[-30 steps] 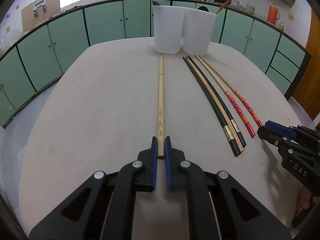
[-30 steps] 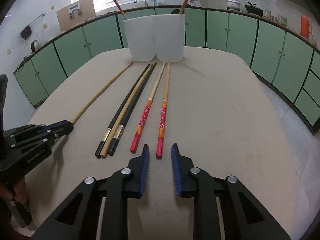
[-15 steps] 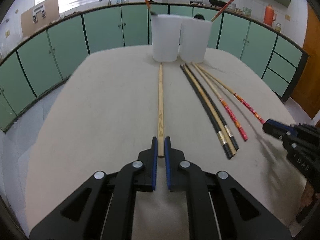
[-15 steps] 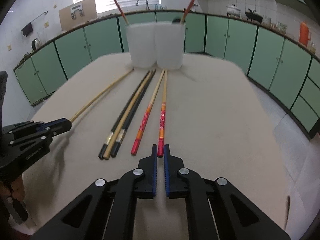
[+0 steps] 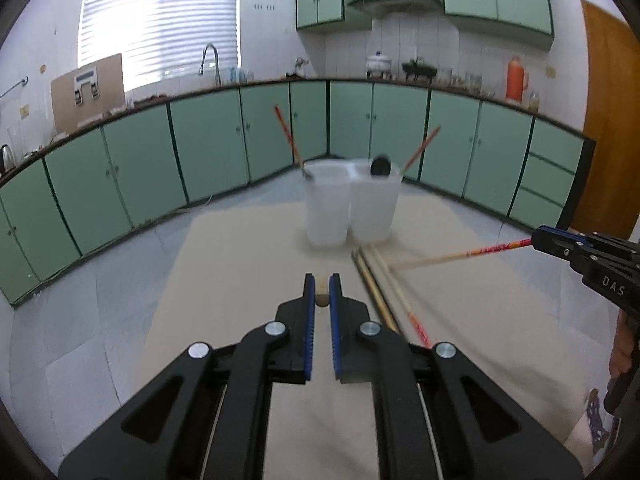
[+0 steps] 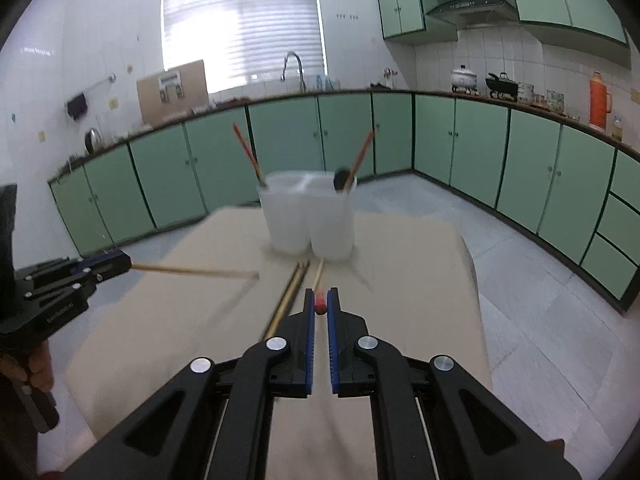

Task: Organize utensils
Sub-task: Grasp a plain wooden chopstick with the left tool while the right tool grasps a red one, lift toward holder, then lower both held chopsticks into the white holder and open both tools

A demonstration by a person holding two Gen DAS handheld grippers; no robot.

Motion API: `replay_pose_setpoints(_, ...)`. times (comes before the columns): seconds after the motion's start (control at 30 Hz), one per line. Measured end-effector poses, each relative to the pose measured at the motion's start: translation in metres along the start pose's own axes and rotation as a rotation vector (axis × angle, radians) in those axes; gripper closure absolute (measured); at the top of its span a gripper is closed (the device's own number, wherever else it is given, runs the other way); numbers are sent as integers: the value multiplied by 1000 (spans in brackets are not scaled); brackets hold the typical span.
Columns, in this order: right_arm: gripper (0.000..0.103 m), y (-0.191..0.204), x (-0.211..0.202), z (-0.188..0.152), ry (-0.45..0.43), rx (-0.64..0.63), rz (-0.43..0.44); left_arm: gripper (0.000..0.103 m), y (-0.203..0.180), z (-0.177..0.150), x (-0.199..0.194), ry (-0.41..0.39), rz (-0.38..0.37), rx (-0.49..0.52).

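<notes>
Left gripper (image 5: 321, 290): clenched on the butt end of a plain wooden chopstick (image 5: 321, 295), which shows end-on between the blue pads at 12 o'clock of the left wrist view; in the right wrist view the same stick (image 6: 192, 270) runs from that gripper (image 6: 120, 261) at 9 o'clock toward the table centre, tip low, slightly blurred. Right gripper (image 6: 319, 300): clenched on the red end of a red-patterned chopstick (image 6: 319, 307), seen end-on; in the left wrist view this stick (image 5: 460, 255) slants from the gripper (image 5: 538, 238) at 3 o'clock down toward the table. Table (image 5: 240, 280): beige top, bearing two white translucent containers (image 5: 352, 208) that stand touching side by side at its far edge, 12 o'clock in both views. Left container holds one red chopstick (image 5: 286, 136) leaning toward 11 o'clock; right container holds one red chopstick (image 5: 422, 148) leaning toward 1 o'clock and a dark round-headed utensil (image 5: 380, 166) at its rim. Remaining chopsticks (image 5: 378, 284): a blurred group lying on the table just in front of the containers, between the two grippers, lengthwise toward the viewer; count not certain. A person's hand (image 6: 34, 364) grips the left gripper's handle at 8 o'clock of the right wrist view.
</notes>
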State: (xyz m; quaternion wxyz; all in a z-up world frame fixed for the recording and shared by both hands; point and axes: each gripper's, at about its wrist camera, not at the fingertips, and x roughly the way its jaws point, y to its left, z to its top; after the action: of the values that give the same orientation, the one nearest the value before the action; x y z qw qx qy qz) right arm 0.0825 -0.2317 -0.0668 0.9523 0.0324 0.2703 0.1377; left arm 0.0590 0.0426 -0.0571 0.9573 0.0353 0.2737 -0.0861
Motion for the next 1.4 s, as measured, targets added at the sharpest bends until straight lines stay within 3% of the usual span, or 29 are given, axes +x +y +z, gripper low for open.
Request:
replay_pose_setpoints(0.33, 97, -8, -4, 64, -21, 3, 97, 97, -7, 49, -7, -75, -63, 1)
replay_pose_setpoints(0.77, 97, 0, -2, 92, -34, -70, 108, 97, -7, 74, -12, -113, -96, -3)
replay_pose_setpoints(1.13, 97, -4, -10, 161, -171, -79, 107, 97, -5, 135, -18, -263, -103, 7)
replay_pose_setpoints(1.4, 97, -12, 18, 220, -247, -81, 69, 97, -16, 190, 13, -337, -70, 26)
